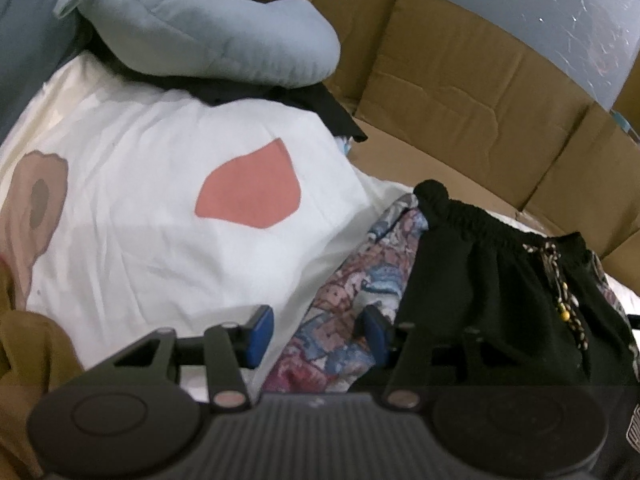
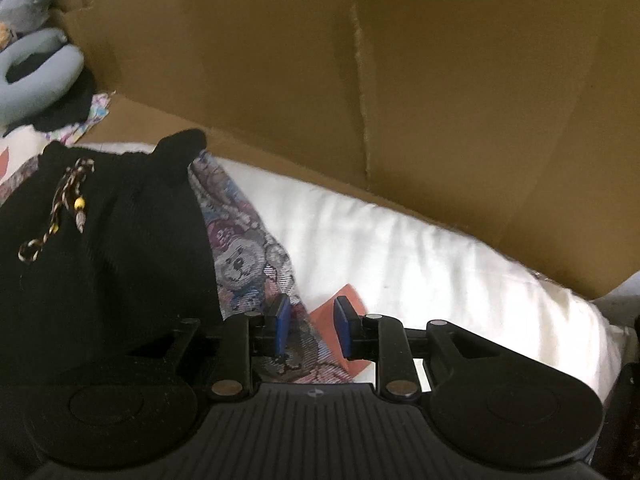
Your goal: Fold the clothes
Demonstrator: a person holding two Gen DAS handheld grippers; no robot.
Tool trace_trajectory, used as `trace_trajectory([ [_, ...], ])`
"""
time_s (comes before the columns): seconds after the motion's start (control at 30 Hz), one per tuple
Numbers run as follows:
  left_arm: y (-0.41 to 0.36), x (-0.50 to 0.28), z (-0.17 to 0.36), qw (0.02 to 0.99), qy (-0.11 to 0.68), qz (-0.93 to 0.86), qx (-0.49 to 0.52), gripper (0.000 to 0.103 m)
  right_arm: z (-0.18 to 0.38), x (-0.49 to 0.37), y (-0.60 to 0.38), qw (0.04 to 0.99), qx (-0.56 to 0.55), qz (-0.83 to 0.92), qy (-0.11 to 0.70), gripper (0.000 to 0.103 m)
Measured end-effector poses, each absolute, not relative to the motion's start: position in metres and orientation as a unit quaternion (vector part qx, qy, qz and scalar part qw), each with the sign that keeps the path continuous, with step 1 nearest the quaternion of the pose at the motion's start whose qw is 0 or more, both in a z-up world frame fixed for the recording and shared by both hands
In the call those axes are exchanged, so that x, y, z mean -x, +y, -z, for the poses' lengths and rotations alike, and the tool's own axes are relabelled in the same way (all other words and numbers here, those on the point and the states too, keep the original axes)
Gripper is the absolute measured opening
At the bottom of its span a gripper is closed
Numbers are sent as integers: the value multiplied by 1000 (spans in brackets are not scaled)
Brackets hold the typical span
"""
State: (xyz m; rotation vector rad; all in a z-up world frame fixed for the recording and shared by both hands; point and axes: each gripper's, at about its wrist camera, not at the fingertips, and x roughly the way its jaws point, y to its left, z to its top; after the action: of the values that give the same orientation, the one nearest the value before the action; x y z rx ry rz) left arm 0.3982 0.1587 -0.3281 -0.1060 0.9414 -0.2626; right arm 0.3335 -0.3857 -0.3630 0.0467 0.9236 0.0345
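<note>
Black shorts (image 1: 480, 280) with an elastic waistband and a beaded drawstring (image 1: 560, 300) lie on top of a patterned multicolour cloth (image 1: 348, 312). My left gripper (image 1: 318, 334) is open and hovers low over the left edge of that patterned cloth, with the shorts just right of its right finger. In the right wrist view the shorts (image 2: 100, 248) fill the left side, their drawstring (image 2: 60, 208) on top, and the patterned cloth (image 2: 244, 256) sticks out beside them. My right gripper (image 2: 313, 326) is open above the cloth's right edge, with nothing gripped.
Everything rests on white bedding (image 1: 160, 220) with pink and brown prints. A blue-grey neck pillow (image 1: 208, 28) and dark clothes lie at the far end. Cardboard walls (image 2: 360, 80) stand close behind and to the right. A mustard cloth (image 1: 24, 340) lies at the left.
</note>
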Motion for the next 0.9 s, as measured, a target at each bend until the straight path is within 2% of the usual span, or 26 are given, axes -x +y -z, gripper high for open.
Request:
trace_trajectory([
  [0.47, 155, -399, 335, 874, 461, 145, 44, 51, 373, -346, -373, 886, 0, -57, 461, 30],
  [0.6, 155, -401, 337, 873, 463, 149, 45, 50, 372, -347, -370, 883, 8, -70, 464, 14],
  [0.67, 154, -402, 338, 871, 464, 153, 45, 42, 371, -348, -368, 882, 12, -76, 465, 8],
  [0.73, 153, -403, 338, 871, 464, 157, 41, 11, 370, -349, -366, 881, 17, -81, 466, 5],
  [0.8, 151, -402, 335, 873, 460, 159, 32, 7, 365, -346, -363, 885, 40, -67, 459, 3],
  [0.9, 149, -397, 330, 883, 442, 158, 10, 5, 363, -345, -362, 888, 54, -52, 454, 3],
])
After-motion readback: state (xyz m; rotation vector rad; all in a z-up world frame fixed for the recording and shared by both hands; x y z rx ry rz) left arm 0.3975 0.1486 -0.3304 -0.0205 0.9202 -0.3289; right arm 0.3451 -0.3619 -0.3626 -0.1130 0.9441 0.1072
